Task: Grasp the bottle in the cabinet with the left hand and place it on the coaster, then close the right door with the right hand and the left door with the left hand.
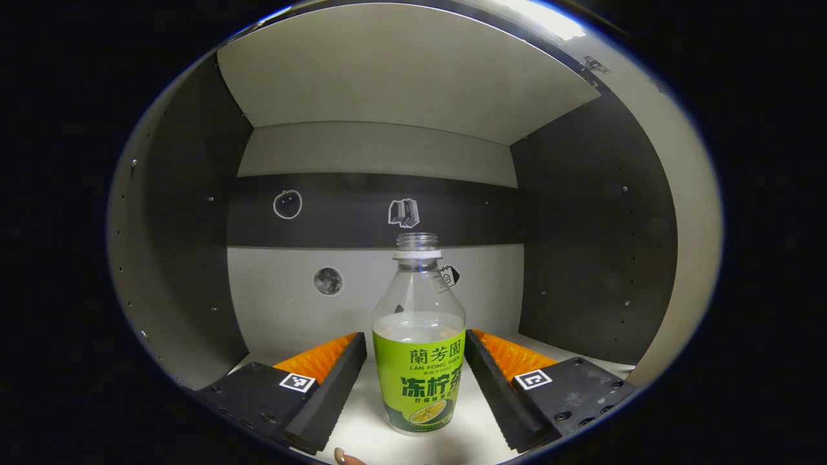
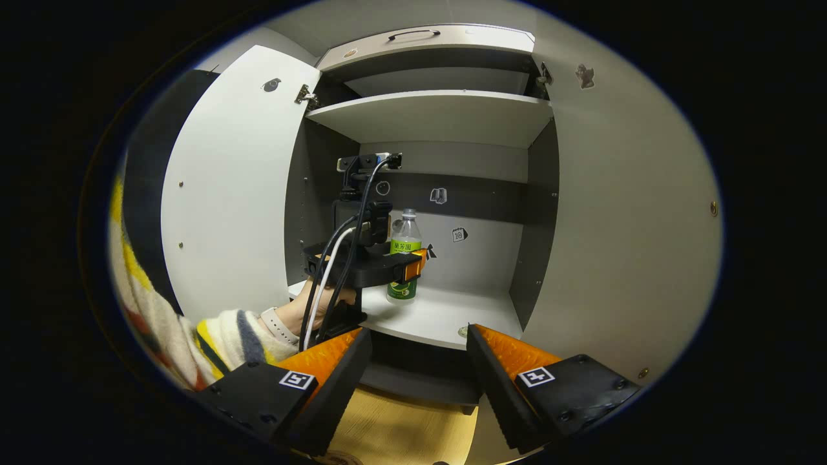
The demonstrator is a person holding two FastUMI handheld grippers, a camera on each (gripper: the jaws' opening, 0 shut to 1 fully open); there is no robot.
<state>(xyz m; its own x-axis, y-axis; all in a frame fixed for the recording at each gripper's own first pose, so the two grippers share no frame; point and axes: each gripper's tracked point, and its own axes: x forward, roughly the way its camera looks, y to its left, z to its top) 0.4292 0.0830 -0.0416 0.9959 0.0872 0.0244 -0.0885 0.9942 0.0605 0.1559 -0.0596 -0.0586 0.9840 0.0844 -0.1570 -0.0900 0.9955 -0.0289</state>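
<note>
Inside the open cabinet (image 2: 543,213), the bottle (image 1: 418,336) stands upright on the lower shelf (image 2: 446,316), back from its front edge. Left gripper (image 1: 417,381) brackets it, jaws apart and not visibly touching — lined up to close. Right gripper (image 2: 418,381) hangs outside, jaws apart, empty — likely waiting for the right door (image 2: 633,213).

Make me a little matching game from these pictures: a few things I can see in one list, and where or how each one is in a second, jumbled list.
Things:
1. bottle
2. left gripper
3. right gripper
4. left door

States:
a. swung open
b. open, fingers either side of the bottle
c. upright on the cabinet shelf, no cap
d. open, outside the cabinet, holding nothing

Pairs: 1-c, 2-b, 3-d, 4-a
</note>
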